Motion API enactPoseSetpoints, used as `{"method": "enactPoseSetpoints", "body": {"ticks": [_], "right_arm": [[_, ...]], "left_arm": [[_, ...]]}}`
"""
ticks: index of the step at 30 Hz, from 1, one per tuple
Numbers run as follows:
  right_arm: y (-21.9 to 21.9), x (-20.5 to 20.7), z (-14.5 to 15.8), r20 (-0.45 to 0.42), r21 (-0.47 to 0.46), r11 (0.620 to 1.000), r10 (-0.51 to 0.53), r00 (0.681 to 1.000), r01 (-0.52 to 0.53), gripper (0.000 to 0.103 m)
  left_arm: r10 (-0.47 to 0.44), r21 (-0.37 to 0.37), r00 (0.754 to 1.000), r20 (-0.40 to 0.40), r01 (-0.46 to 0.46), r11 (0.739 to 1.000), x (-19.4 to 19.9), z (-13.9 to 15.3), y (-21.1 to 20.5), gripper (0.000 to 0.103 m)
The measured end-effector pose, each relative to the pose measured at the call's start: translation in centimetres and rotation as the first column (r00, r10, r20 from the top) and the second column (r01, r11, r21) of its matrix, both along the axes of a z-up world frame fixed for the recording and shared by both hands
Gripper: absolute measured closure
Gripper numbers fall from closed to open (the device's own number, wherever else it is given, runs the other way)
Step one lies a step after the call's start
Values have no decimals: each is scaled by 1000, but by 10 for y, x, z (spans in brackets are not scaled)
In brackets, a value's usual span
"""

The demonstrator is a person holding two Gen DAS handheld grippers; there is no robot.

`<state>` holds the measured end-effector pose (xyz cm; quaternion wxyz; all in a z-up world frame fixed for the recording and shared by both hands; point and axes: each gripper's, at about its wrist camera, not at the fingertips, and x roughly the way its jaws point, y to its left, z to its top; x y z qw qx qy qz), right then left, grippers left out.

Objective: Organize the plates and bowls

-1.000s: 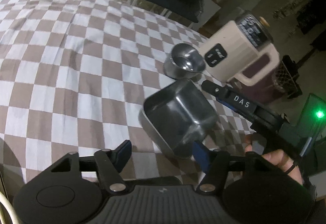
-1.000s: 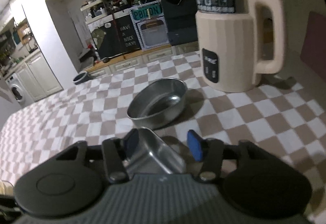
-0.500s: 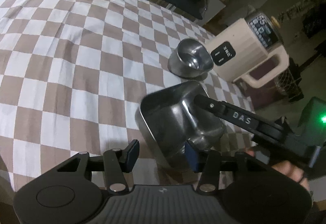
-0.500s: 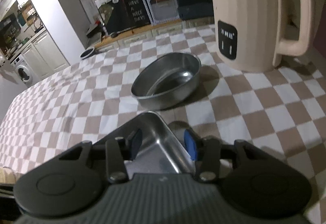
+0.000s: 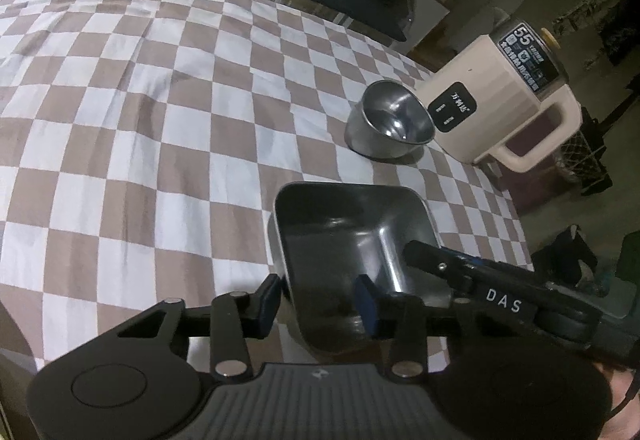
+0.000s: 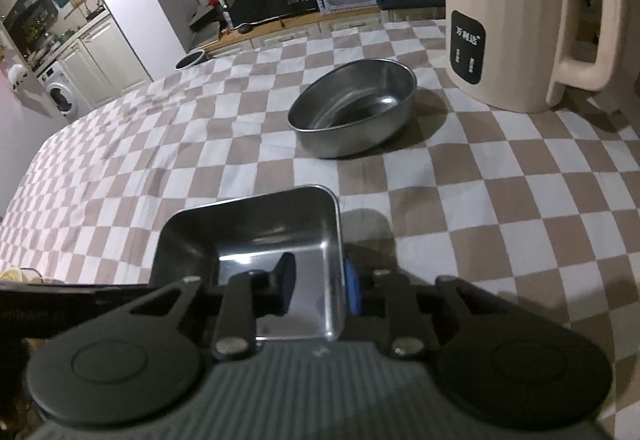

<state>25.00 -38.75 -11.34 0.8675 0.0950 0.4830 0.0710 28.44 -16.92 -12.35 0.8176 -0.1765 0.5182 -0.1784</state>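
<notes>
Progress early: right gripper (image 6: 316,290) clamps square tray (image 6: 256,236) wall; left gripper (image 5: 318,298) wide, empty; round bowl (image 6: 352,108) apart, 2 pieces unstacked

- Checkered brown-and-white tablecloth (image 5: 168,128) covering the table.
- Square steel tray (image 6: 256,240) at the claws' tips.
- Round steel bowl (image 6: 354,108) farther ahead.
- Beige kettle (image 6: 516,20) beyond, right.
</notes>
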Motion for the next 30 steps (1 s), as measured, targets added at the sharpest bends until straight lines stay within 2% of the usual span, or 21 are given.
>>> {"method": "enactPoseSetpoints", "body": {"ticks": [8,13,18,21,25,30], "right_arm": [[4,4,-3,-6,-74,997,-15,1000,15,94],[3,-2,9,45,-69,997,-30,999,33,95],[3,-21,36,126,-44,997,-50,991,56,95],[5,-35,52,163,-29,998,-51,985,56,95],[11,-56,73,211,5,999,-39,977,39,95],[32,-82,87,244,-7,1000,-15,970,17,95]], "left_arm": [[-23,94,999,40,19,995,1,-1,-4,88],[-56,137,994,96,43,990,-3,10,-7,89],[-85,142,981,174,61,988,-13,35,-1,89],[-93,150,974,207,62,987,-22,49,6,96],[-117,193,966,228,73,978,-39,66,15,98],[-136,211,962,238,85,974,-62,79,33,98]]}}
